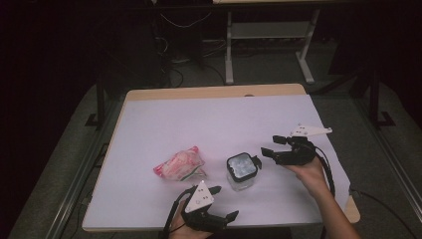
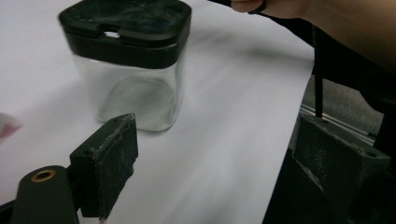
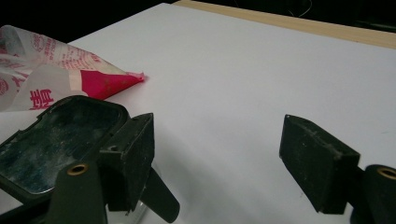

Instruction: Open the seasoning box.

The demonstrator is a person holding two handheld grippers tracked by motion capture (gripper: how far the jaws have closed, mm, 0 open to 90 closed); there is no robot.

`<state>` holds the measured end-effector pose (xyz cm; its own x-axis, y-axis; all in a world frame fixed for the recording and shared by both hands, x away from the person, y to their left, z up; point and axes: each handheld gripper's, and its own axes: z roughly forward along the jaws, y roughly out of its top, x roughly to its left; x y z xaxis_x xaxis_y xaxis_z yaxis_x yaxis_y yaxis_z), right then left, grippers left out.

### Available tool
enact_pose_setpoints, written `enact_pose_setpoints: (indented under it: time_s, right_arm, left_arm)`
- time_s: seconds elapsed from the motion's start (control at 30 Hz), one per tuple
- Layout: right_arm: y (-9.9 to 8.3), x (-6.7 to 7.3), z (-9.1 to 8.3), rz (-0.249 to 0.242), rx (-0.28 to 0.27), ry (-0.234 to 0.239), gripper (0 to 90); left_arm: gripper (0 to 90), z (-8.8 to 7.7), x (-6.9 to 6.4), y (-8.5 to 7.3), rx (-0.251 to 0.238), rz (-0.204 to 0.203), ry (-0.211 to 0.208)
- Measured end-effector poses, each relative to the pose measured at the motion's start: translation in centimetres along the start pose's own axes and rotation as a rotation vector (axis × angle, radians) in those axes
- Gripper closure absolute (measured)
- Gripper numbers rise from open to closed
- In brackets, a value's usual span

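Jar [image 2: 128, 70] walls, clear through

- jar [image 1: 242, 172]: clear, square-bodied with rounded corners, upright on the white table, looks empty
- lid [image 2: 125, 23]: black, rounded-square, seated on top, closed, dusty; small tab sticks out at one side
- position: table's near half, right of centre, well clear of the edges
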<state>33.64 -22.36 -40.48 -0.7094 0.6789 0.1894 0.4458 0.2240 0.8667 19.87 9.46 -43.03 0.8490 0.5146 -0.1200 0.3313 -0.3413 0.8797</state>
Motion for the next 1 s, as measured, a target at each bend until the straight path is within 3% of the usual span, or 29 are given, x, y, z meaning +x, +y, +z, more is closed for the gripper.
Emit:
enact_pose_setpoints:
  time_s: [0.17, 0.33, 0.57, 0.77, 1.0]
  right_arm:
    - [0.1, 0.0, -0.1, -0.002, -0.004, 0.001, 26.7]
    - [0.1, 0.1, -0.1, 0.001, -0.005, 0.008, 26.8]
    - [0.1, 0.1, -0.1, -0.008, -0.002, 0.014, 27.0]
    - [0.2, 0.1, -0.2, -0.008, -0.005, 0.021, 27.1]
    - [0.2, 0.1, -0.2, -0.008, -0.007, 0.027, 27.1]
  left_arm:
    - [13.7, -0.1, -0.4, 1.4, 0.019, 0.017, -0.003]
    - [13.7, -0.8, -0.5, 4.0, 0.032, 0.056, 0.006]
    - [13.7, 0.0, 0.9, 7.2, 0.035, 0.088, 0.026]
    - [13.7, 1.7, 2.0, 8.1, 0.04, 0.089, 0.041]
    - [13.6, 2.8, 3.3, 8.5, 0.078, 0.14, 0.107]
